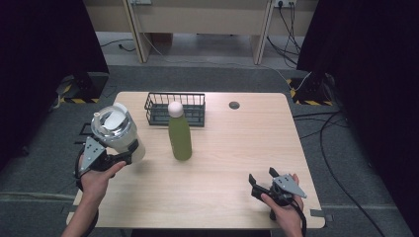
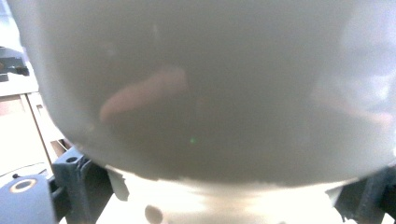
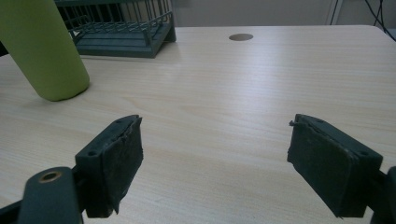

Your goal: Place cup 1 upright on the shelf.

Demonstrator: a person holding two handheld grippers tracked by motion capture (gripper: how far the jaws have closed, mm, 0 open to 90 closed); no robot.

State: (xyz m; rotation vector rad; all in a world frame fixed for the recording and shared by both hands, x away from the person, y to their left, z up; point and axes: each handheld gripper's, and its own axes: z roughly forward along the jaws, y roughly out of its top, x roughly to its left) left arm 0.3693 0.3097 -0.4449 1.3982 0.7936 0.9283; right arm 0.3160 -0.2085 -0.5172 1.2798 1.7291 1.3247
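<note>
Three views, taken in turn. From the high view: left tongs (image 1: 129, 154) clamped round the lower body of a pale tumbler (image 1: 118, 132) with a clear lid, carried off the surface (image 1: 232, 148) above its left edge and tipped so the lid leans up and to the left; long axis of the tumbler tilted, not upright; green bottle (image 1: 180, 133) with a pale round cap standing upright just right of the tumbler, apart from it; dark wire basket (image 1: 176, 108) behind the bottle near the far edge, seemingly empty; basket lying up and to the right of the left tongs, with the bottle partly in between, so probably a lift over or a path round the bottle if the tumbler is bound there; right tongs (image 1: 260, 181) resting low at the near right corner, spread wide, holding nothing, farther from the basket than the left.

From the left gripper view: grey-white wall of the tumbler (image 2: 210, 93) pressed close to the lens, black jaws at both lower corners gripping its sides.

From the right gripper view: both pads standing far apart over bare wood, nothing between; green bottle (image 3: 44, 51) ahead to the left; wire basket (image 3: 121, 28) beyond it.
</note>
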